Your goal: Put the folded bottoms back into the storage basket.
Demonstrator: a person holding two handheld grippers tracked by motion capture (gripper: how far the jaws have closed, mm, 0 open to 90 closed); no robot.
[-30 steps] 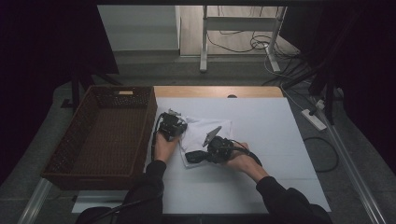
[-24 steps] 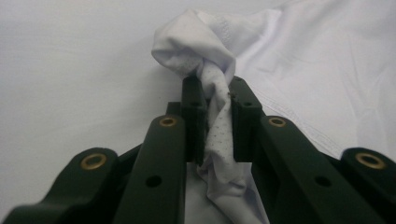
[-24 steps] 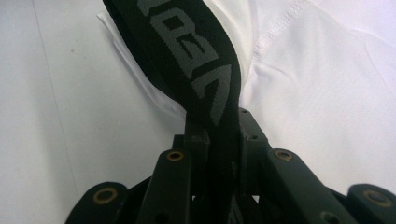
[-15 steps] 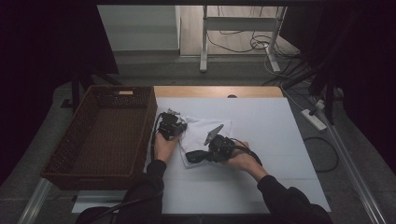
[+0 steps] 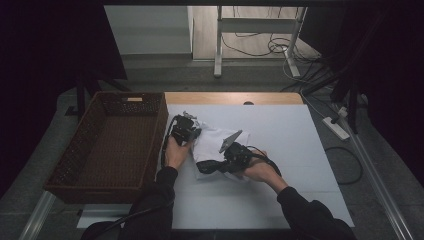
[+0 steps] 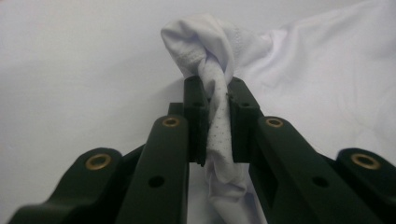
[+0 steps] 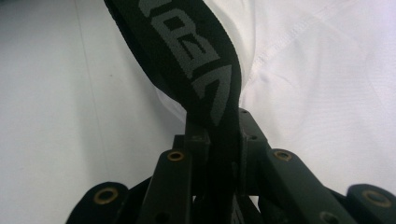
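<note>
White cloth, one garment (image 5: 215, 142), lies crumpled near the middle of the one white table (image 5: 300, 150) in the high view, just right of the single brown wicker basket (image 5: 115, 145). The left gripper (image 5: 184, 129) sits at the garment's upper left edge, and the right gripper (image 5: 210, 166) at its lower edge, where a black waistband (image 5: 207, 166) shows. Two hands, two grippers, one piece of clothing between them.

From the left gripper view, the jaws are pressed tight on a twisted bunch of the white fabric (image 6: 217, 121), part of it a fine dotted mesh, with a stitched hem curling over the top. The rest of the garment spreads flat on the table to the right.

From the right gripper view, the jaws are closed on the black waistband (image 7: 201, 65), a broad elastic strip with grey lettering, which rises from the pinch and joins the white fabric (image 7: 327, 84) along a stitched seam.

By my reading, the garment is light, soft and limp; it will sag and fold wherever it is not held. The elastic band looks like the firmest place to grip, being thicker and less likely to slip than the thin fabric.
</note>
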